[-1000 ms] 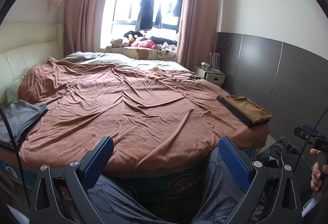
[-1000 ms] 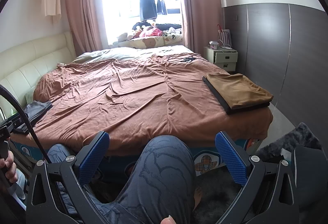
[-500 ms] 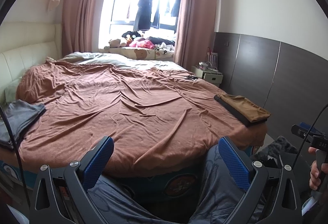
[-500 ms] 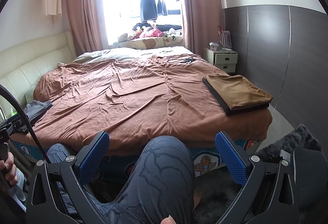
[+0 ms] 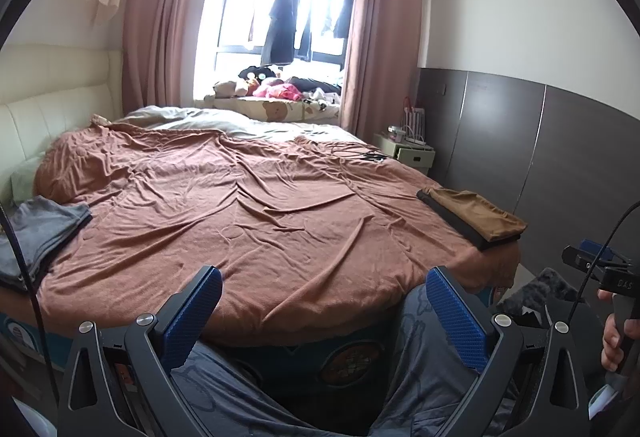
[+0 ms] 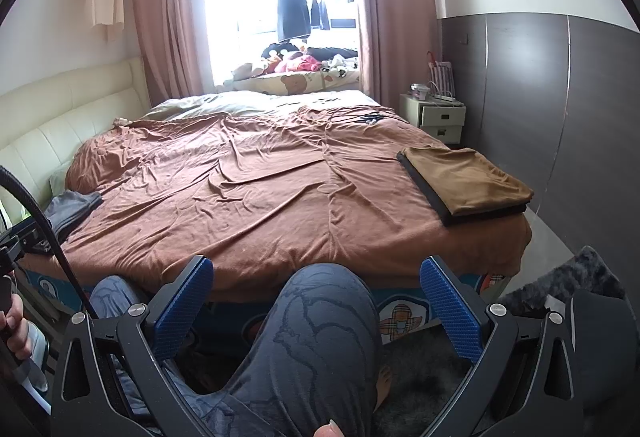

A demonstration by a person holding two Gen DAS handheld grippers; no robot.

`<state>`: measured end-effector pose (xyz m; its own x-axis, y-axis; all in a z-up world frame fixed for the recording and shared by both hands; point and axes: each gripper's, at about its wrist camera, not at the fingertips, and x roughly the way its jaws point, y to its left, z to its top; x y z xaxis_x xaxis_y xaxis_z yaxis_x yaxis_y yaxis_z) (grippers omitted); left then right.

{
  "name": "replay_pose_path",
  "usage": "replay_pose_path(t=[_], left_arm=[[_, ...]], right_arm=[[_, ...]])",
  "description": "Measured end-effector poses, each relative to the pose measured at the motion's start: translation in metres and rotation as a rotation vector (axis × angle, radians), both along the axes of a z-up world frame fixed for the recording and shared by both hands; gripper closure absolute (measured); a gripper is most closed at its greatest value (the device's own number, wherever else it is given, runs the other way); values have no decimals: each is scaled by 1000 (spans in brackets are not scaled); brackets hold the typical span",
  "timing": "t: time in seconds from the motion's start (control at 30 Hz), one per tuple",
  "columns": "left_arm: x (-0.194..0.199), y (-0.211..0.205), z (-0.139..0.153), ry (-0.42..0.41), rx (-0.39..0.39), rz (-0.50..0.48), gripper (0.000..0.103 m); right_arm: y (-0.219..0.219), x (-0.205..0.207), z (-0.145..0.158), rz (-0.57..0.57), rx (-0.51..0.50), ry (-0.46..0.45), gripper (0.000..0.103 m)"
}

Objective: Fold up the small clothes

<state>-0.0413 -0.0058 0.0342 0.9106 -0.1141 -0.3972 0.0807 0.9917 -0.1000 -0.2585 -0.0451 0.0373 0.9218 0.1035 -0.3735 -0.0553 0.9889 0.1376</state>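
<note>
Bed: brown wrinkled cover, the landmark. Folded tan garment atop a black one, at the bed's right near corner. Grey clothes at its left near edge, by the headboard side. Left gripper and right gripper: both held off the bed's foot, above the person's knees, fingers spread wide, nothing between them.

Wide open stretch of brown bedspread mid-bed, folded tan stack blocking the right corner, grey clothes crowding the left edge, knees close below, maybe cables far back
</note>
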Motion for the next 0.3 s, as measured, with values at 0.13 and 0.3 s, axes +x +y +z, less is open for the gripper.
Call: replay_pose_path(t=[0.13,0.3], left_arm=[[-3,1,0,-7,0,2,0],[-7,3,2,-14,-7,5,0]], right_arm=[[0,0,1,1,-3,-3,0],[1,-3,2,5,-14,-11,0]])
